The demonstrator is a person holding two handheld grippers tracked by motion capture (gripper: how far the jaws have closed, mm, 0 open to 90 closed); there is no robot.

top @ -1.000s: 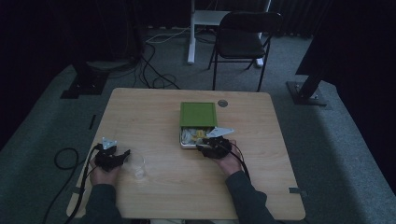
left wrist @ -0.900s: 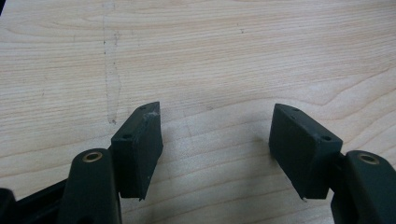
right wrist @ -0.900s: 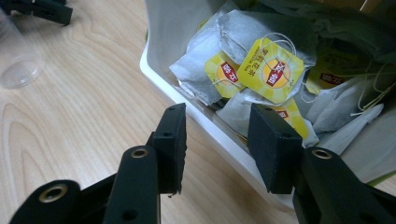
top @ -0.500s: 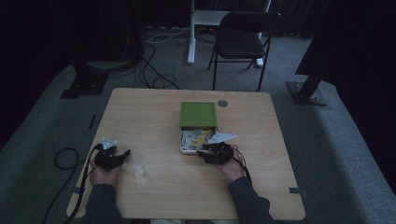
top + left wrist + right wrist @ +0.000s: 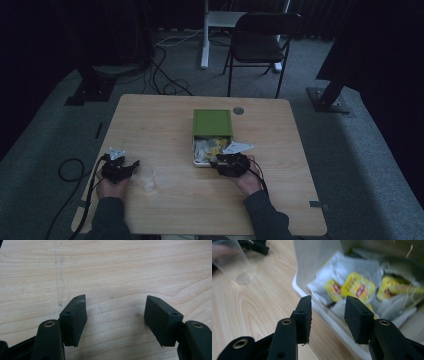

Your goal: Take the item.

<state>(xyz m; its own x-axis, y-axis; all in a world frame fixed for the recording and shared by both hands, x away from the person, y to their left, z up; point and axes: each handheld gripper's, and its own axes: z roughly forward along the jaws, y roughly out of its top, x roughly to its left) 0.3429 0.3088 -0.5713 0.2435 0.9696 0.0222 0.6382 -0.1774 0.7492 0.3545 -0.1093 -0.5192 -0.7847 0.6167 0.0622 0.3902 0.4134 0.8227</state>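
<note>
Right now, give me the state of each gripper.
Left gripper: jaws open, nothing between them, bare table beneath.
Right gripper: jaws partly open, holding nothing, at the near rim of the tea bag box.

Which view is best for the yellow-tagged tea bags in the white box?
The right gripper view: the white paper tea bags with yellow tags lie close up in the white box, just beyond the open right gripper, though slightly blurred. The high view shows them as small pale and yellow flecks. The left gripper view faces bare wooden table.
</note>
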